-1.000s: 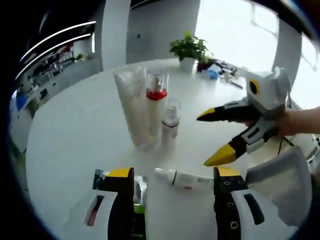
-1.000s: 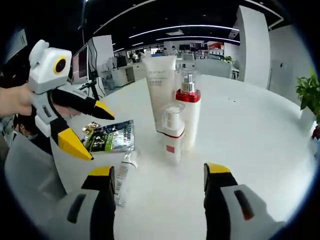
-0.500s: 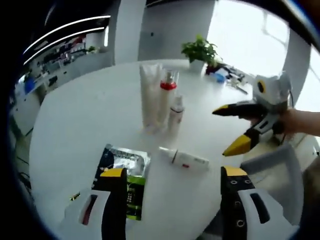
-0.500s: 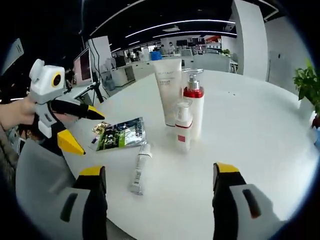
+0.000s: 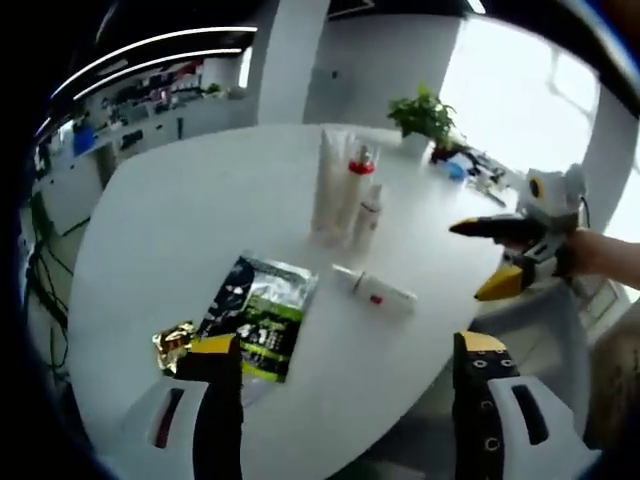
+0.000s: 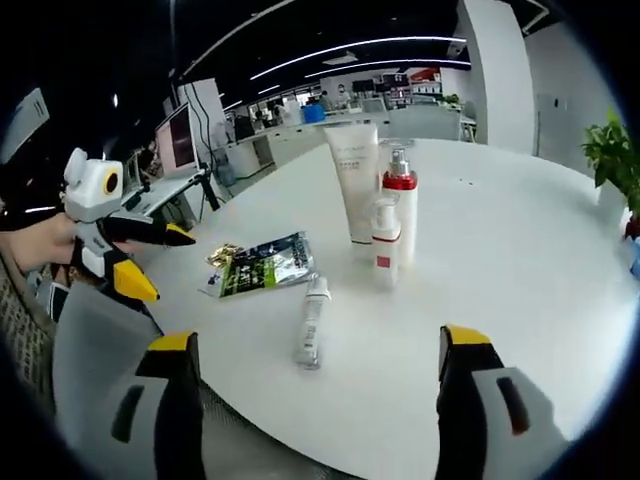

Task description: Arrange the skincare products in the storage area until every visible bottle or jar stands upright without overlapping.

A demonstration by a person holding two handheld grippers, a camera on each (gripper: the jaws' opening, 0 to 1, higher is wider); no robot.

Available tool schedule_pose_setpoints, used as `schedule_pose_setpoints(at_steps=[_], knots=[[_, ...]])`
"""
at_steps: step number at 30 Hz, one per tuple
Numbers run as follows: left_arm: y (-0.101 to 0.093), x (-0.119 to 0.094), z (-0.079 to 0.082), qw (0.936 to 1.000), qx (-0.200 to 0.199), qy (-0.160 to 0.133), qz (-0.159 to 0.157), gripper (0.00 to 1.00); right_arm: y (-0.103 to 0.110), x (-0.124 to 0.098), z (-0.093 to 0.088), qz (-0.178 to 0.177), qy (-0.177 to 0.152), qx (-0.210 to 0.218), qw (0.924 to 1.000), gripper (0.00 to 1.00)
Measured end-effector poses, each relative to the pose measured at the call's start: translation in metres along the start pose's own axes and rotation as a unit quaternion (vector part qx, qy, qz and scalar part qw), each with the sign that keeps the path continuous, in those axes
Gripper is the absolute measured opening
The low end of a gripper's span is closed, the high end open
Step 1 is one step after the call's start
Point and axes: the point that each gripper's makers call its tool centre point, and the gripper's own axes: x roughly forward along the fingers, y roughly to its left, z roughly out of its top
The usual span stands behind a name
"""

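Yellow-tipped fingers of the left gripper point(image 5: 345, 365) stand spread and empty over the near edge of the round white tabletop point(image 5: 170, 230); the right gripper point(image 6: 318, 355) likewise has its fingers wide apart, holding nothing. Nearest on the tabletop lie a green and black foil sachet point(image 5: 258, 315) beside a small gold wrapper point(image 5: 174, 340), then a small white tube point(image 6: 312, 322) flat on its side. Beyond stand three upright products close together: a small clear-capped spray bottle point(image 6: 384, 243), a white red-collared pump bottle point(image 6: 401, 205) and a tall white squeeze tube point(image 6: 356, 180). A green potted plant point(image 5: 424, 113) sits far back.
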Motion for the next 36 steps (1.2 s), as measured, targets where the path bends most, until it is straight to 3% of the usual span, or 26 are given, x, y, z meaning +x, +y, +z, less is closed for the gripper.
schedule_pose_setpoints(at_steps=[11, 20, 36], knots=[[0.007, -0.032, -0.014, 0.9998, -0.013, -0.007, 0.015, 0.91, 0.007, -0.016, -0.002, -0.006, -0.012, 0.012, 0.9998, 0.99], [0.009, -0.044, -0.033, 0.9994, -0.029, -0.003, 0.02, 0.96, 0.005, -0.025, -0.007, -0.012, -0.016, 0.022, 0.9996, 0.99], [0.014, -0.048, -0.031, 0.9988, -0.039, -0.01, 0.028, 0.97, 0.008, -0.02, -0.012, -0.008, 0.001, 0.016, 0.9998, 0.98]])
